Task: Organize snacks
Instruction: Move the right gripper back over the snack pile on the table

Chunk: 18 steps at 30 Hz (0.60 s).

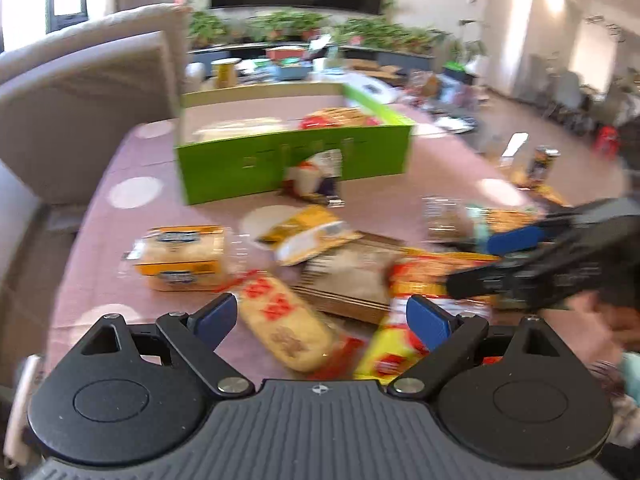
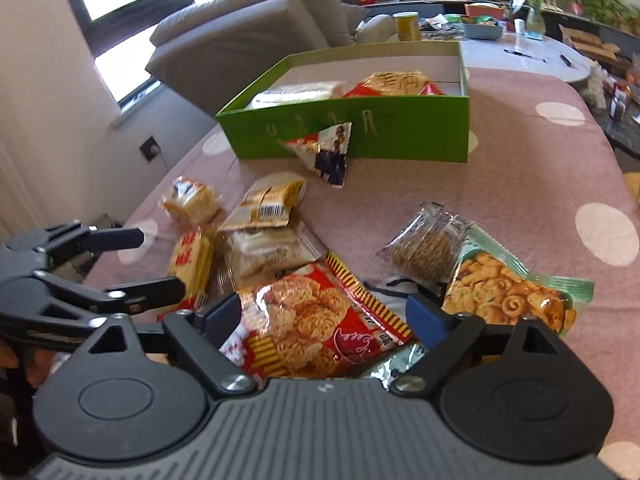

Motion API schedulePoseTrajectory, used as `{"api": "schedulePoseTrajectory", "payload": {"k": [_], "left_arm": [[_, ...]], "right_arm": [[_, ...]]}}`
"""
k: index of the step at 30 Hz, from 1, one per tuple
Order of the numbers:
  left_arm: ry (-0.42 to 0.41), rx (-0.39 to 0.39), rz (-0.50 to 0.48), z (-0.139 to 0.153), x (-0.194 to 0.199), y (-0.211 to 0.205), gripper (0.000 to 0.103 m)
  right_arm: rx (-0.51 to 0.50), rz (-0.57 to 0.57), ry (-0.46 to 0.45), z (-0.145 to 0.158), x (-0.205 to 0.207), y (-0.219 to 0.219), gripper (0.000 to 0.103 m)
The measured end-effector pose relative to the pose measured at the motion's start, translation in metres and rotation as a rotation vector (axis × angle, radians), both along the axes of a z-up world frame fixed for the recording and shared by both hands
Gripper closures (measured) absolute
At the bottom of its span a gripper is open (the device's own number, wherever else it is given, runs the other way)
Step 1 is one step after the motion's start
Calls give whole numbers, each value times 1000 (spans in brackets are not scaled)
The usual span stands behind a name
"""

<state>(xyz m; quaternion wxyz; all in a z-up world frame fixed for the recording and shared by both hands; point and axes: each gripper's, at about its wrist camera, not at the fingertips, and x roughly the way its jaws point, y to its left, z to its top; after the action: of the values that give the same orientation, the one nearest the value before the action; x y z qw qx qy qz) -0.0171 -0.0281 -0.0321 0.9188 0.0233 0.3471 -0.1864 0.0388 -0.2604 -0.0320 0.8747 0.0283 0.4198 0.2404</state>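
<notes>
Red noodle-snack packet (image 2: 316, 328) between wide-spread right gripper (image 2: 326, 316) fingers, script unreadable — left gripper (image 1: 322, 316) likewise spread, holding nothing, one green box (image 2: 360, 136) toward table's far edge.

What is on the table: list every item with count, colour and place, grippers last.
Green box: one, open, far side of the pink dotted tablecloth; at least two packets inside.
Small red, white and dark packet: one, against the box's front wall.
Yellow barcoded packet: one, mid-table.
Orange bread packet: one, left of it.
Red-lettered rice cracker packet: one, near left.
Clear brown biscuit packet: one, right of centre.
Green-edged curly snack packet: one, near right.
Red noodle-snack packet: one, between the right gripper's jaws.
Left gripper: black, blue pads, open above the rice cracker.
Right gripper: open.
</notes>
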Motion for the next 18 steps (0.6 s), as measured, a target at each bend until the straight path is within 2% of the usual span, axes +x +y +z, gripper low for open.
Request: {"api": "schedulePoseTrajectory", "payload": {"k": [6, 13, 16, 18], "left_arm": [[-24, 27, -85, 5, -16, -14, 12], [3, 42, -34, -3, -11, -8, 12], [8, 42, -46, -5, -15, -7, 12], [12, 46, -56, -6, -17, -6, 12]], "right_arm": [[-55, -59, 16, -3, -5, 7, 21], [-65, -236, 15, -8, -21, 13, 21], [-45, -309, 19, -12, -16, 16, 21], [-78, -339, -5, -16, -10, 20, 21]]}}
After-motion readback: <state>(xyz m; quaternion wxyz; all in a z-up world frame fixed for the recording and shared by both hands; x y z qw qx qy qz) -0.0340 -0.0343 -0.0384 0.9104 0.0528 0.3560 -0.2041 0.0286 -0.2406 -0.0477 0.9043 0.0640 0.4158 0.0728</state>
